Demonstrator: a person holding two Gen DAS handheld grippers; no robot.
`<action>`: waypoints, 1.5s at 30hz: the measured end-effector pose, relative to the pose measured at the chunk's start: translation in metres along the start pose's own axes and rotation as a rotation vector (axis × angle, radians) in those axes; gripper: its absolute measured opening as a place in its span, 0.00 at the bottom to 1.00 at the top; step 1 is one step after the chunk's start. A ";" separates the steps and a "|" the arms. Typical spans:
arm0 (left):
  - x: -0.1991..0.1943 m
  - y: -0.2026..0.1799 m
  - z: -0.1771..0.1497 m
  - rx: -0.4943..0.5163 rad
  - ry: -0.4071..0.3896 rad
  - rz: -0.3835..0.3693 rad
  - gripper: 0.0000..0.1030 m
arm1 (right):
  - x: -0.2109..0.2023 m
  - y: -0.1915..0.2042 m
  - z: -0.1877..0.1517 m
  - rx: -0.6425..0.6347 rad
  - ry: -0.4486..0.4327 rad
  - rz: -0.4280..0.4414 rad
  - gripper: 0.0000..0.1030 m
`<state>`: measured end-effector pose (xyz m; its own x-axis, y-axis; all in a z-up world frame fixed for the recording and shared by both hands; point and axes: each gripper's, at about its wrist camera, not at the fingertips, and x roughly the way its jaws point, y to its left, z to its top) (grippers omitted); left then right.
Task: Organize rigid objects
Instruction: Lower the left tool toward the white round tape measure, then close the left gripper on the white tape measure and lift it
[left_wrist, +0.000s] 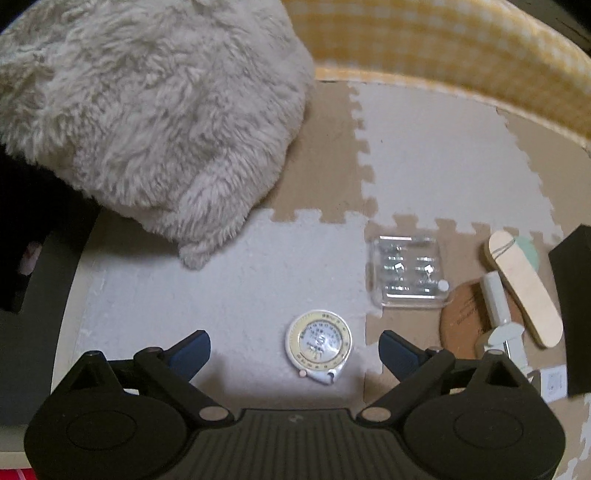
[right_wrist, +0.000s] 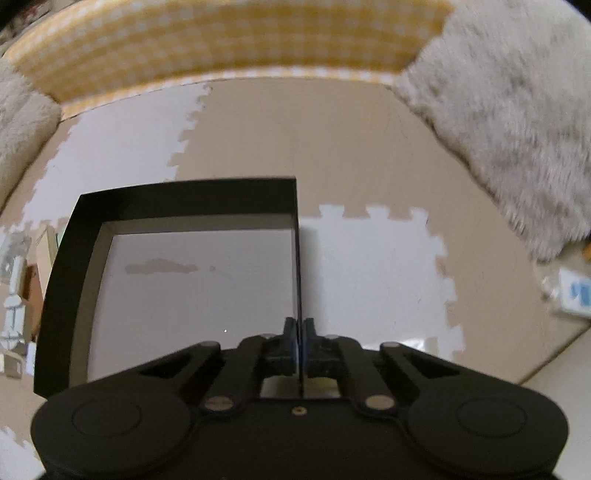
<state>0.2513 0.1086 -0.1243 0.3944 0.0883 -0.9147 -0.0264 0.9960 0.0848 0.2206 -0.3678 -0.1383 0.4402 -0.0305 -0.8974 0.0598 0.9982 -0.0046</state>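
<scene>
So far nothing has gone into the black box (right_wrist: 184, 288), whose pale floor lies bare across the middle left of the right wrist view. Starting at the upper left of the left wrist view, a fluffy cream cushion (left_wrist: 147, 110) fills that corner, with a yellow checked border (left_wrist: 461, 48) curving along the top. Lower centre, the left gripper (left_wrist: 295, 350) stands spread wide and holds nothing, with a round tape measure (left_wrist: 318, 341) lying on the foam mat (left_wrist: 240, 277) between its fingers, untouched. Further right sit a clear plastic case (left_wrist: 406, 273), then a brown round coaster (left_wrist: 461, 321) with a white clip-like tool (left_wrist: 498, 314) lying over it, and a wooden paddle-shaped piece (left_wrist: 524, 288) near the right edge.

In the right wrist view, the right gripper (right_wrist: 299, 332) is clenched on the box's thin right wall at lower centre. By my judgement the sorting has barely begun: every loose item waits outside, and the tape measure looks the likeliest first pick.
</scene>
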 end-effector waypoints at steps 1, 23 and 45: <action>0.001 -0.001 -0.001 0.009 0.004 0.000 0.94 | 0.002 -0.001 -0.001 0.005 0.011 0.006 0.03; 0.028 -0.001 -0.004 0.030 0.102 0.003 0.72 | 0.035 0.000 -0.008 0.021 0.165 -0.011 0.05; 0.025 -0.031 -0.001 0.008 0.047 -0.015 0.47 | 0.037 -0.005 -0.007 0.055 0.170 0.006 0.05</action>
<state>0.2611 0.0799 -0.1501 0.3511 0.0742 -0.9334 -0.0134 0.9972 0.0742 0.2299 -0.3732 -0.1742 0.2834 -0.0105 -0.9589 0.1090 0.9938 0.0213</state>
